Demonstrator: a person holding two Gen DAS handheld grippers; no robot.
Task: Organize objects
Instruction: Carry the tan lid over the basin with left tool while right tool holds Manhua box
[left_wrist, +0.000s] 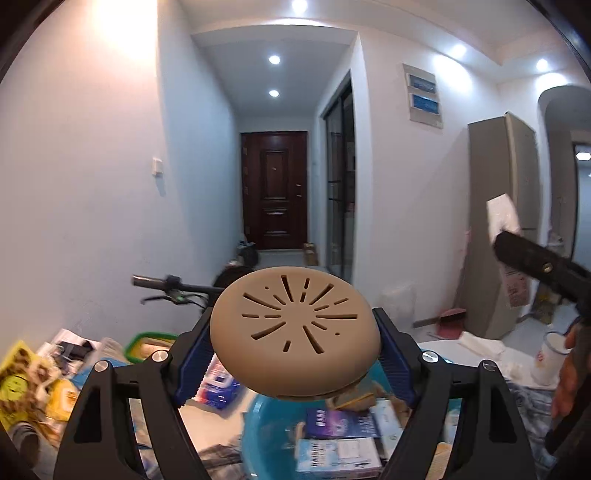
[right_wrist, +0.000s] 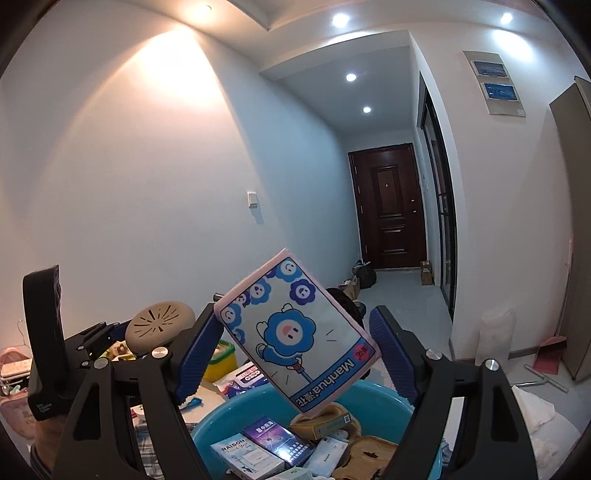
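The left gripper (left_wrist: 295, 354) is clamped on a round tan disc (left_wrist: 295, 332) with slots radiating from its centre; the blue ribbed pads press its left and right edges, and the disc sits level between them, raised above a blue plastic basin (left_wrist: 258, 417) just below and ahead of the fingers; the basin holds several small boxes, among them a dark purple box (left_wrist: 336, 422); to the left of this gripper lies a blurred spread of packets, with a green-rimmed container (left_wrist: 147, 341) beyond them; far to its right the other gripper's black finger crosses the edge of the view, gripping a pale packet. The right gripper (right_wrist: 295, 354) is clamped on a tissue pack (right_wrist: 295, 332) printed with a blue flower-faced cartoon and the word Manhua; the pack is tilted, its lower right corner dipping toward the basin (right_wrist: 384, 397) directly beneath the fingers; the left pad meets the pack's left edge, while contact at the right pad is hard to make out; inside the basin below sit a white box marked RAISON (right_wrist: 240, 456) and the purple box (right_wrist: 273, 439); to the left of this gripper, at about the same height, the tan disc appears again, gripped by the other tool.
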